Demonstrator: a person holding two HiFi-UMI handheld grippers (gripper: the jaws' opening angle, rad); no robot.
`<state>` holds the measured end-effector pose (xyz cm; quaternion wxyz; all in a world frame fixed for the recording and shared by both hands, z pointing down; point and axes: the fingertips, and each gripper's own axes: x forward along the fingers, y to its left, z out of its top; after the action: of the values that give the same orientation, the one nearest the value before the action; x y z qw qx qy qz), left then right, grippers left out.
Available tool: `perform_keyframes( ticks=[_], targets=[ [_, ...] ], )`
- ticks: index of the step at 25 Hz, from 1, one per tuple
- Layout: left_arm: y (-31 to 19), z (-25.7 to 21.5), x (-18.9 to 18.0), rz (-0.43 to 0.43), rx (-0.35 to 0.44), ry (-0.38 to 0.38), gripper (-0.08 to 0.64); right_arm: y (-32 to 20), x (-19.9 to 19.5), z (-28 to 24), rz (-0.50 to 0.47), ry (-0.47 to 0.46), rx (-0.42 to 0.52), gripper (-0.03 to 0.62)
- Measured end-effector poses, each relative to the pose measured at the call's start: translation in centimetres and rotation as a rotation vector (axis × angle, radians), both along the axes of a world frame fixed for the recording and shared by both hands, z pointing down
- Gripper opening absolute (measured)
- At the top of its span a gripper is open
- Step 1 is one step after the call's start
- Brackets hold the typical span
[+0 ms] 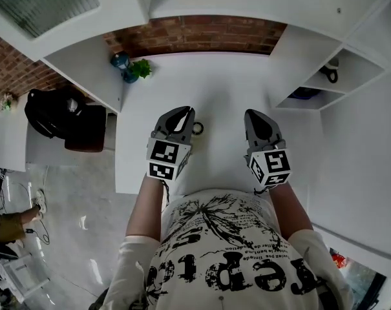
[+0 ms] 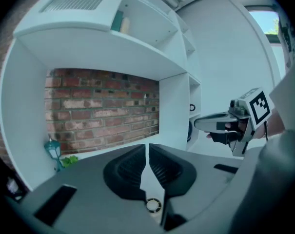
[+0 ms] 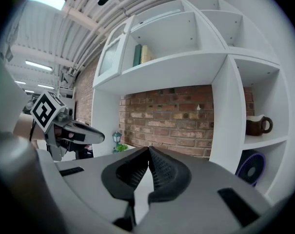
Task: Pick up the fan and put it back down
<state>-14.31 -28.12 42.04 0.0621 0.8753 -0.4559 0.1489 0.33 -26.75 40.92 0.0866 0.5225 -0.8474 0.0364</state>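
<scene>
— Looking for the fan (image 3: 252, 167)? It stands in the bottom cubby of the shelf unit (image 3: 225, 106) at the desk's (image 1: 208, 89) right edge, under the mug (image 3: 258, 125).
— And the claws?
— The left gripper (image 1: 181, 113) and right gripper (image 1: 254, 115) hover near the desk's front edge, jaws pinched together, holding nothing. I'd open the right one wide before reaching in.

Person wearing a white T-shirt (image 1: 229, 236) with black splattered print and lettering, with a left grey gripper (image 1: 184, 112) and a right grey gripper (image 1: 254, 113), each with black ribbed pads (image 2: 131, 167) and a black-and-white marker cube (image 1: 166, 159).
</scene>
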Motion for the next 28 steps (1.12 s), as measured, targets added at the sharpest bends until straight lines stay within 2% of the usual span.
perform_keyframes(
  ticks=[3, 9, 16, 21, 28],
  targets=[
    [1.3, -2.5, -0.8, 0.000, 0.078, -0.025, 0.021, 1.0, -0.5, -1.2, -0.013, 0.016, 0.029, 0.015],
    [4.5, -7.5, -2.7, 0.017, 0.183, 0.095, 0.014, 3.0, -1.5, -5.2, -0.045, -0.017, 0.123, 0.015],
    [7.5, -11.8, -5.1, -0.014, 0.275, 0.196, 0.015, 5.2, -2.8, -8.5, -0.098, -0.035, 0.206, 0.014],
    [8.3, -12.1, -5.5, -0.019, 0.285, 0.216, 0.014, 6.0, -3.4, -8.1, -0.112, -0.035, 0.201, 0.014],
    [8.7, -12.1, -4.7, -0.023, 0.286, 0.204, 0.014, 5.9, -3.1, -7.9, -0.128, -0.048, 0.188, 0.012]
  ],
)
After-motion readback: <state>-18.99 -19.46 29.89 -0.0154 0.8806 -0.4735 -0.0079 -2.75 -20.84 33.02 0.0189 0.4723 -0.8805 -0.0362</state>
